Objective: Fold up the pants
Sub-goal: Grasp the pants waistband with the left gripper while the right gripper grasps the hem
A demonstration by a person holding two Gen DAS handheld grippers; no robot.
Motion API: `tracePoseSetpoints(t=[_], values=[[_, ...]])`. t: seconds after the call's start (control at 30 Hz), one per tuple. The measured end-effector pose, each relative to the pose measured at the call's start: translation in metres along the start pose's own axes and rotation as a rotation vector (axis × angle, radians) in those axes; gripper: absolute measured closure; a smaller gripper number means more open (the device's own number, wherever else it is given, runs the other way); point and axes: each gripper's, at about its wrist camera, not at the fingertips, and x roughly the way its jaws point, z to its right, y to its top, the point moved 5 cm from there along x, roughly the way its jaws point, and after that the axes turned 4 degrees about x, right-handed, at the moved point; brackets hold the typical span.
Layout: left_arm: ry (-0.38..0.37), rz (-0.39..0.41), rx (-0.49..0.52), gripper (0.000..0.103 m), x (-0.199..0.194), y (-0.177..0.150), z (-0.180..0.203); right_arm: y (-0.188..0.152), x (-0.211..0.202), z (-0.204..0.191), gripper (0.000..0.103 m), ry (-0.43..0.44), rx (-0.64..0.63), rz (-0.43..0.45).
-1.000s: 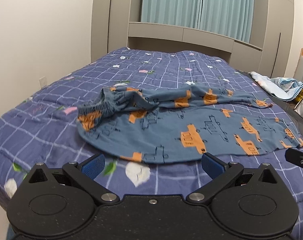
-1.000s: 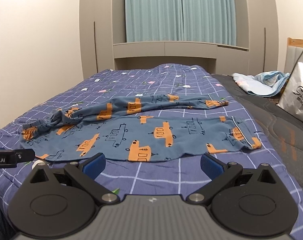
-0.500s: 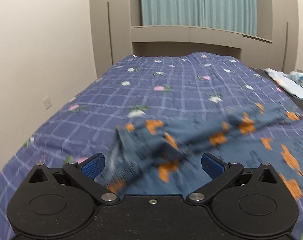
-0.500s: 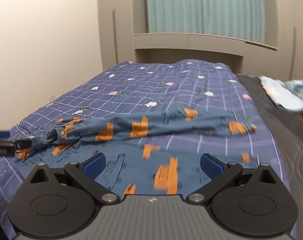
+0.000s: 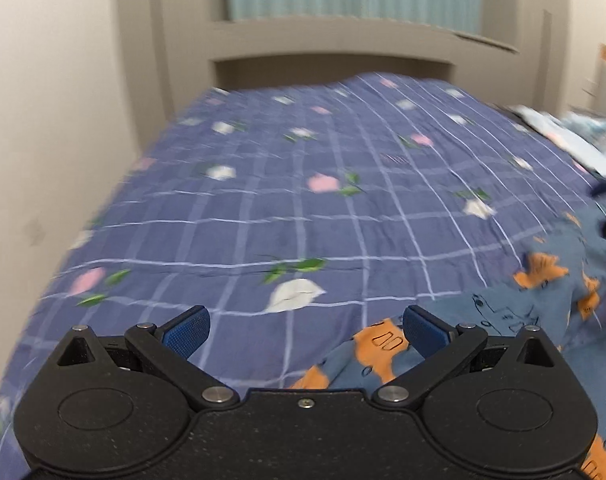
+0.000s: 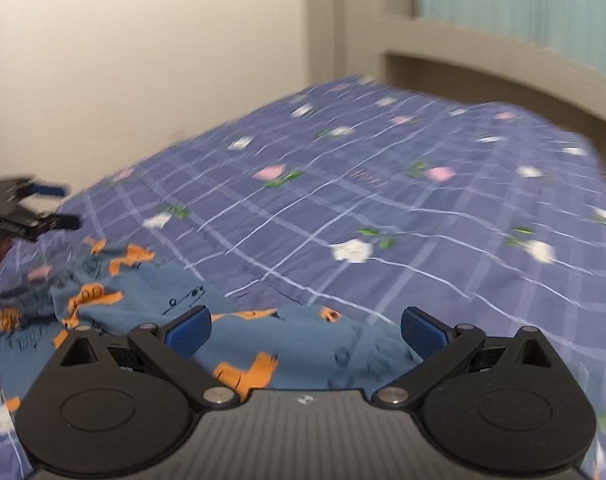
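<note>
Both claws, left gripper (image 5: 305, 326) and right gripper (image 6: 305, 326), still spread wide, now closer over the pants (image 6: 295, 344).

Soft cotton-like pants (image 6: 311, 344) (matt), quilted cloth bedspread (image 5: 303, 220), ribbed pads (image 5: 187, 330)

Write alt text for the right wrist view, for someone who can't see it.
The open right gripper hangs low over blue pants with orange prints, which lie rumpled on a purple checked bedspread with small flowers. The left gripper shows blurred at the left edge, above the pants' far end. The frame is motion-blurred.
</note>
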Motion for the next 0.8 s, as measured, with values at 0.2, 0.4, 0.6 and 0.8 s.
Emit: tracePoseSetpoints(t=[0.2,0.4,0.6,0.8], values=[[-0.158,-0.101,0.130,0.001,0.049,0.002,0.004,0.020,0.067,0.010,0.001,0.086,-0.054,-0.130],[-0.267,-0.261,0.111,0.024,0.072,-0.012,-0.005,0.016,0.093,0.016,0.034,0.141,-0.115,-0.256],[-0.311,-0.359,0.094,0.060,0.079,-0.022,-0.008,0.005,0.090,0.020,0.055,0.137,-0.164,-0.350],[-0.263,-0.359,0.131,0.102,0.071,-0.021,0.006,-0.009,0.091,0.017,0.078,0.098,-0.183,-0.366]])
